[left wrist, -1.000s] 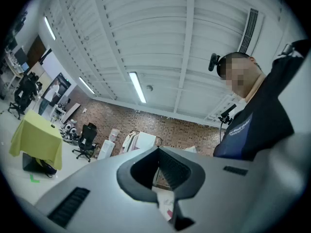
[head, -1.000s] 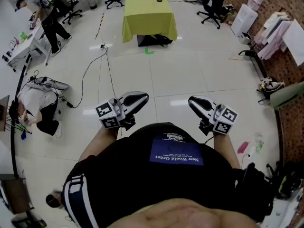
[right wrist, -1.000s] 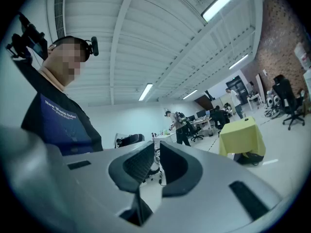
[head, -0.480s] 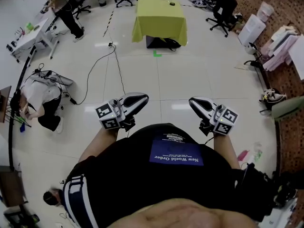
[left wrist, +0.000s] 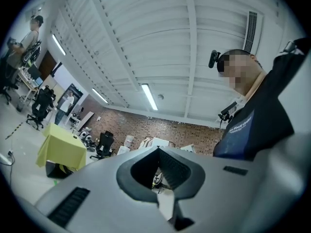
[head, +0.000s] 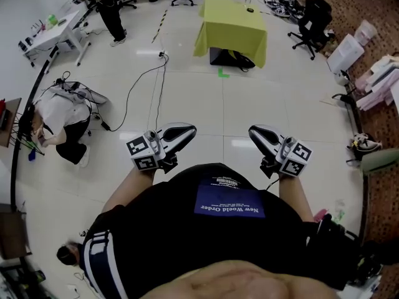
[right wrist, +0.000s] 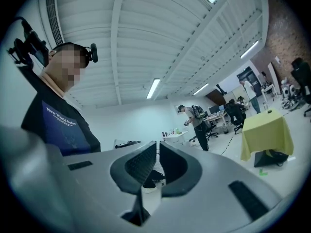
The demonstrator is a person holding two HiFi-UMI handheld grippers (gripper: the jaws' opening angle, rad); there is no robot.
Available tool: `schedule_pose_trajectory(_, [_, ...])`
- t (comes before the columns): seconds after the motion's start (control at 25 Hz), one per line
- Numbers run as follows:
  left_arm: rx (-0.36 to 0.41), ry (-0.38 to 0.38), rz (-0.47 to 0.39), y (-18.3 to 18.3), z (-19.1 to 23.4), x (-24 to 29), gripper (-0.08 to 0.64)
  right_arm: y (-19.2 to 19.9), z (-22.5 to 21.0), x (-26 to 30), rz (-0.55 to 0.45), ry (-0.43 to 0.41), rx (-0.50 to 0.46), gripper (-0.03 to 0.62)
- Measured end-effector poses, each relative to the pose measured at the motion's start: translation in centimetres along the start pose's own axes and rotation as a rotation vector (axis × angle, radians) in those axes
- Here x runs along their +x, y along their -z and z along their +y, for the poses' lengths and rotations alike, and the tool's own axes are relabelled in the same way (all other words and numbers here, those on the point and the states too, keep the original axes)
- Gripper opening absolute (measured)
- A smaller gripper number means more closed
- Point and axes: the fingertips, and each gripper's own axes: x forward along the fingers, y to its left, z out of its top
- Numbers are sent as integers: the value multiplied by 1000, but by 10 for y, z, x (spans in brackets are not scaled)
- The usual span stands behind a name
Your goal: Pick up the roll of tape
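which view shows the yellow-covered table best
The head view: the yellow-covered table shows whole from above, top and cloth clear. The left gripper view has the table small and side-on at its left; the right gripper view has the table side-on at its right.

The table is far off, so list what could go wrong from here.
Tripping: a black cable trails across the floor ahead, short of the yellow-draped table. The tape may be missed: things on that table are too distant to identify. The left gripper and right gripper are both shut; one must open first.
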Motion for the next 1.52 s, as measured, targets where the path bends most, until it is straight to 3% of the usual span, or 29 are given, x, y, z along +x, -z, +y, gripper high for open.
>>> schedule_pose_trajectory(0.24, [-1, -54, -23, -10, 41, 0, 6, 2, -43, 23, 11, -30, 39, 2])
schedule_pose_trajectory(0.48, [28, -120, -20, -24, 106, 36, 5, -14, -132, 48, 2, -88, 59, 2])
schedule_pose_trajectory(0.64, [62, -188, -32, -49, 163, 65, 6, -36, -197, 83, 18, -185, 69, -12])
schedule_pose_trajectory(0.88, [95, -257, -78, -96, 251, 113, 5, -100, -287, 136, 32, -283, 48, -12])
schedule_pose_trajectory(1.16, [77, -256, -68, -97, 301, 120, 5, -94, -330, 166, 39, -297, 49, -12])
schedule_pose_trajectory(1.32, [57, -242, -68, -116, 364, 116, 5, -95, -385, 213, 48, -273, 23, -12])
schedule_pose_trajectory(1.52, [75, -198, -69, -143, 439, 73, 5, -98, -412, 295, 45, -224, 2, -12])
